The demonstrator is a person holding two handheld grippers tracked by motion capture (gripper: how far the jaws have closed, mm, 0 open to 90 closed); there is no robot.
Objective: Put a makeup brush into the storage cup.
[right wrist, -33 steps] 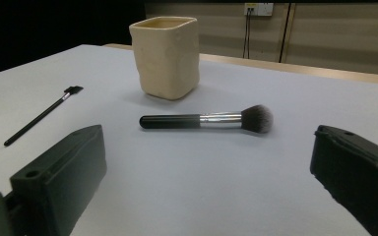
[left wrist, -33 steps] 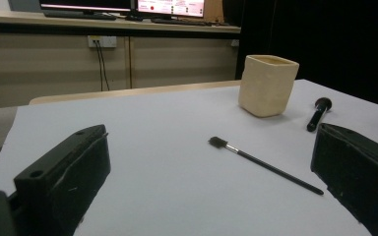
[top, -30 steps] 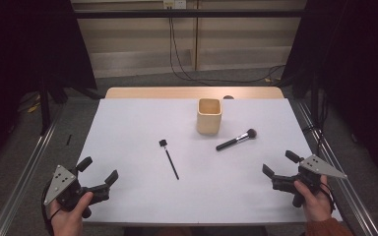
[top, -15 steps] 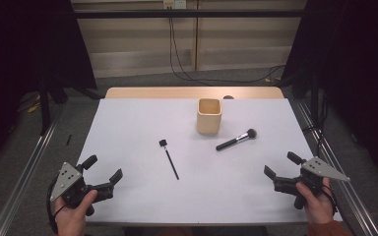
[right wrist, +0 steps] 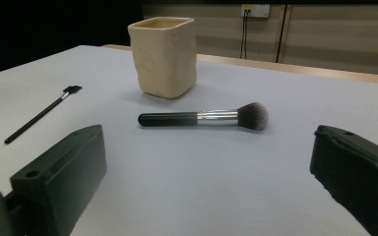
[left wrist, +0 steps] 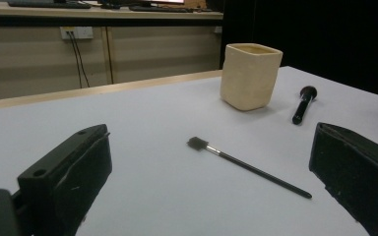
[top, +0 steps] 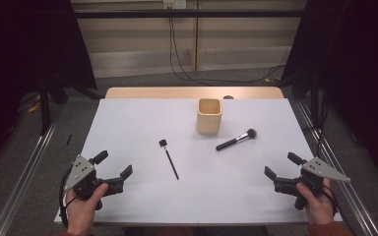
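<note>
Left gripper [top: 113, 165] w/ jaws spread, empty, near front-left corner of tabletop [top: 128, 118]. Right gripper [top: 283, 164] also spread, empty, near front-right corner. Thin brush [top: 170, 159] lies mid-table; powder brush [top: 236, 139] right of it, just beside cup [top: 209, 116] toward back edge.

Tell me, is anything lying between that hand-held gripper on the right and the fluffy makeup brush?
Nothing visible does. The right hand-held gripper hangs open near the table's front edge, and bare white table lies between it and the makeup brush. The beige cup stands beyond the brush, and the thin brush lies off toward the other hand.
</note>
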